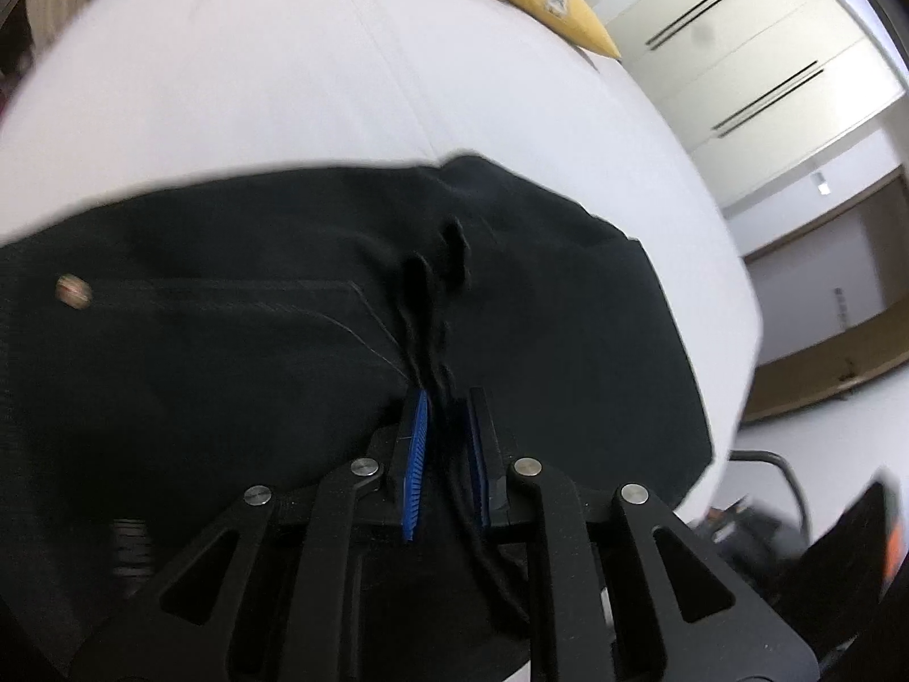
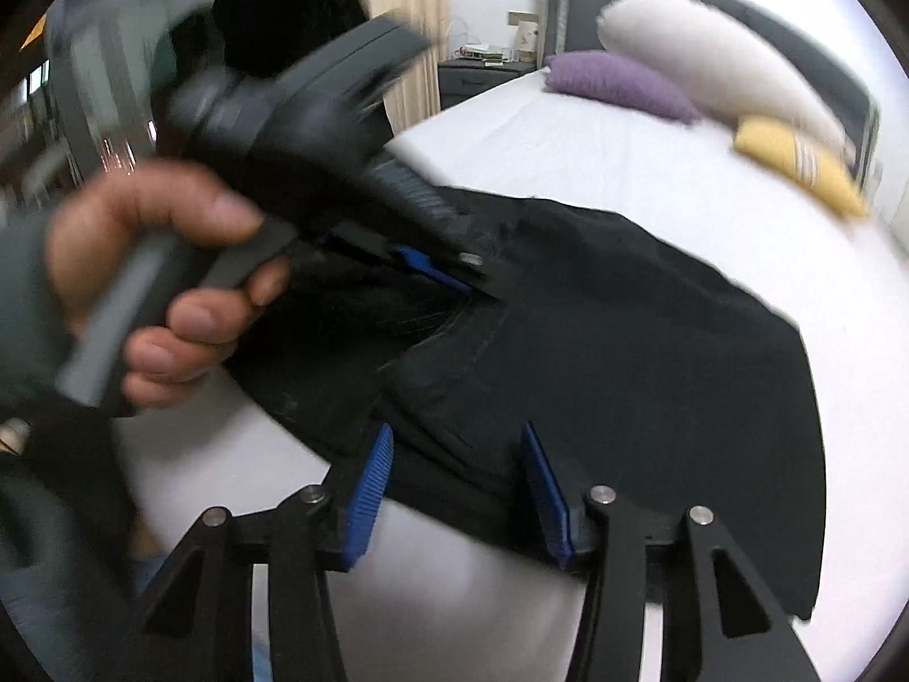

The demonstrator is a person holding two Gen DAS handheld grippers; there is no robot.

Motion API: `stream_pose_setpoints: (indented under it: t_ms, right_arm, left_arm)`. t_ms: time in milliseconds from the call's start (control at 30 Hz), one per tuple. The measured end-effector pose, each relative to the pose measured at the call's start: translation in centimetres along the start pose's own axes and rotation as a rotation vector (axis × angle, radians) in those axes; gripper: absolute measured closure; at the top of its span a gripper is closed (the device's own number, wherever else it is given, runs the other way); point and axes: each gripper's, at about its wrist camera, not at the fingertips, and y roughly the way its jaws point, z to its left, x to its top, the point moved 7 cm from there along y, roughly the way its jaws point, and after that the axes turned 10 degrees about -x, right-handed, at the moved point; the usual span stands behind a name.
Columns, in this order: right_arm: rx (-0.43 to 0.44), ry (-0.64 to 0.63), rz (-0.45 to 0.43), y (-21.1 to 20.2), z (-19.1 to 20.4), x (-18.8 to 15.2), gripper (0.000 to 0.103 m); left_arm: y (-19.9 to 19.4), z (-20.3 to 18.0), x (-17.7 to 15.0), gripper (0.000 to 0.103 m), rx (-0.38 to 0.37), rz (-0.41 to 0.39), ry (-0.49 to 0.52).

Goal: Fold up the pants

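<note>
Even, soft indoor light; no glare. Strong fisheye bending and dark corner vignetting in both views. Motion blur smears the hand (image 2: 165, 278); black pants (image 1: 284, 341) lack detail.

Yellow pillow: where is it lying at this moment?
The yellow pillow lies at the far right of the right wrist view, on the white bed beside the long white pillow, beyond the black pants.
</note>
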Motion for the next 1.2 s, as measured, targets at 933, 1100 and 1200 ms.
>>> stream_pose_setpoints:
  t_ms: [933,1100,1200]
  right_arm:
    - [0.521,0.652,0.19,2.2,-17.2,-5.1,0.056]
    - [0.512,0.581,0.098,-1.9,-16.0,-2.7,0.054]
    - [0.589,0.622,-0.04,-2.0,-16.2,1.2,0.042]
  left_arm:
    - [2.6,-0.9,-2.8,0.09,-0.154,0.044,0.057]
    - [1.7,-0.7,-4.0,0.09,-0.128,0.021,0.076]
    - [0.8,-0.8,-4.7,0.09,-0.109,0.011,0.082]
